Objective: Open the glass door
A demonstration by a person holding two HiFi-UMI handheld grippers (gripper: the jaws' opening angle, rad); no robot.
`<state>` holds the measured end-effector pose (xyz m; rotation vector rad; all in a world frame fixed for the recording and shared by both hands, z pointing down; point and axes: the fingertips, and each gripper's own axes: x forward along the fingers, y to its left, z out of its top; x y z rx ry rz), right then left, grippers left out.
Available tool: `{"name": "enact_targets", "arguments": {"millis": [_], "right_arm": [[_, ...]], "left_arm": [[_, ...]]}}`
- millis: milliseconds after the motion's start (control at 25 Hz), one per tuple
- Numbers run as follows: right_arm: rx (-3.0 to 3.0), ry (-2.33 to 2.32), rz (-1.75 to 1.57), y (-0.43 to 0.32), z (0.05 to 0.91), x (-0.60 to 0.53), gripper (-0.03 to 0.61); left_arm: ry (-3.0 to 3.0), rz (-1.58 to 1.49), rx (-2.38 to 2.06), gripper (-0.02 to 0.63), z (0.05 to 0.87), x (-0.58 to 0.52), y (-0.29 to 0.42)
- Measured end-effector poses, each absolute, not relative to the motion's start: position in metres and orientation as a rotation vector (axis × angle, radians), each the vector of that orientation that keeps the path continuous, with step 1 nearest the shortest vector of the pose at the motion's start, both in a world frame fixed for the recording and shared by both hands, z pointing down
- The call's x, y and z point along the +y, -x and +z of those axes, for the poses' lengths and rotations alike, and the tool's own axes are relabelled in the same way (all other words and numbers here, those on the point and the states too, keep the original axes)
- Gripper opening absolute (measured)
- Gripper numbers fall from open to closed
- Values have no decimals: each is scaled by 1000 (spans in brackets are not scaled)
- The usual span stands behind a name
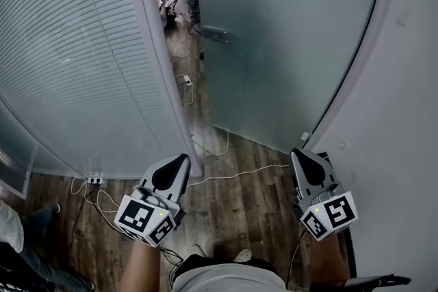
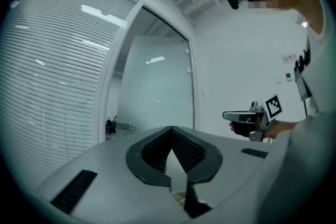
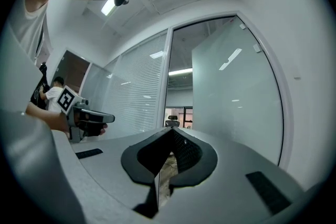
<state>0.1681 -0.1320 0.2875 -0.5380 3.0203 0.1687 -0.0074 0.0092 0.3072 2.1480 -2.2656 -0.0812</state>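
Left hand-held gripper (image 1: 183, 158), right hand-held gripper (image 1: 296, 153): jaws together, empty; glass door (image 1: 287, 44) ajar ahead, untouched.

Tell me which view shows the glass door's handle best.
Head view: the handle stands out against the frosted glass door. The left gripper view shows it small and dim; the right gripper view shows only the door's glass.

The glass door (image 1: 287, 37) is frosted and matt, and its handle (image 1: 215, 33) looks like brushed metal. The floor (image 1: 253, 215) below the door is dark grained wood. The left tongs (image 1: 185, 156) and the right tongs (image 1: 294, 152) are smooth matt grey plastic, ribbed black inside.
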Motion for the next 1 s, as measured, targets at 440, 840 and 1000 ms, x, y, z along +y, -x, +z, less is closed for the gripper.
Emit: {"name": "enact_targets", "arguments": {"millis": [440,840,1000], "right_arm": [[3048,593,198,-125,288,-86,2],[3054,645,211,-114,284,-78,2],[3055,646,215,-120,285,-77,2]], "left_arm": [[-2190,-43,-2236,0,311,41,56],[-2223,-76,-2200,0,306,51,65],[-2230,-70,-2198,0,307,53,58]]}}
